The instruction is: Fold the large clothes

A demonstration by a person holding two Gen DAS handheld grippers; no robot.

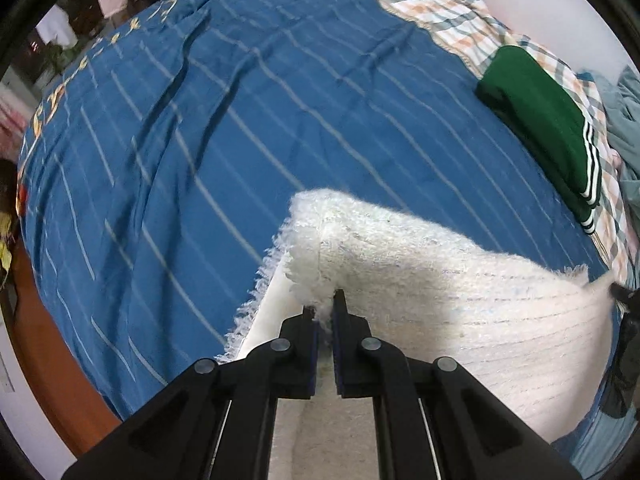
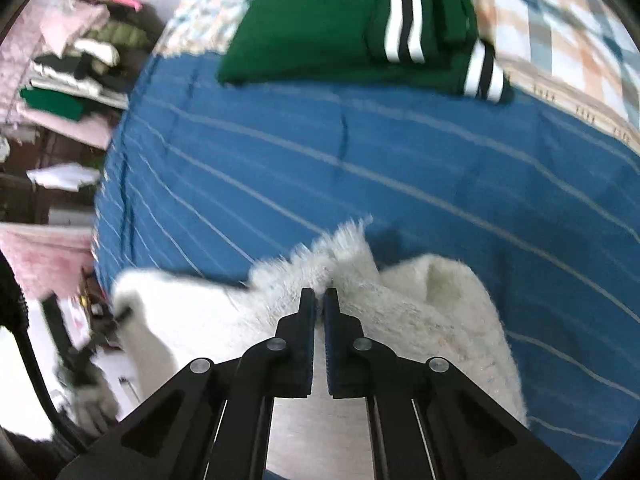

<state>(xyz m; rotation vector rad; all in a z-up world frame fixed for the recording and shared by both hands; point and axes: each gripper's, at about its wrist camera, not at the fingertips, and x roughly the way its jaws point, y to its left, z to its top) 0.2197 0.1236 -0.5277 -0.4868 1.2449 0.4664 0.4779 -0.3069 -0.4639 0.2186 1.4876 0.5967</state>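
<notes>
White fuzzy garment [image 1: 440,280] pinched w/ both grippers' fingers [image 1: 308,316] nearly closed.

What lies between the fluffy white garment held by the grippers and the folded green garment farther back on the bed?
Only blue striped bedsheet separates the white garment from the green garment; both wrist views show it.

Both grippers clamped.
We hold the left gripper [image 1: 325,303] and right gripper [image 2: 319,300] with jaws nearly closed, each pinching white fuzzy fabric [image 1: 440,280] at the fingertips.
</notes>
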